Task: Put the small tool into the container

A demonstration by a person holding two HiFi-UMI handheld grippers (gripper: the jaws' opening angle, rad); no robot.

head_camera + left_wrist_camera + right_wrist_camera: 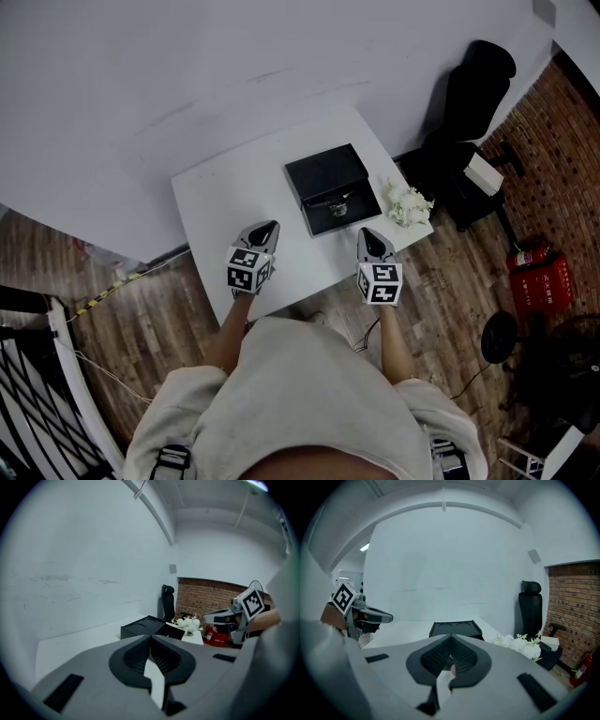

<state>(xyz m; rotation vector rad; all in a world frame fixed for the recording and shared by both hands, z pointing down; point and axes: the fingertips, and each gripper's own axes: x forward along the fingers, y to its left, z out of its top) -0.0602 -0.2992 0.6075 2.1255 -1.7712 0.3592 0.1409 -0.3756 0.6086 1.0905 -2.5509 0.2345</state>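
A black container (325, 174) lies open in the middle of the white table (216, 192). A small metal tool (337, 201) rests in its nearer half. My left gripper (267, 226) hovers over the table's front edge, left of the container, shut with nothing in it. My right gripper (367, 233) hangs by the container's near right corner, also shut and empty. The container (140, 628) shows ahead in the left gripper view beyond the closed left gripper (150, 637). In the right gripper view the container (454, 629) lies straight past the closed right gripper (451, 639).
A bunch of white flowers (409, 204) lies at the table's right edge. A black office chair (464, 112) stands to the right, with a red fire extinguisher (539, 277) on the wooden floor. A white wall runs behind the table.
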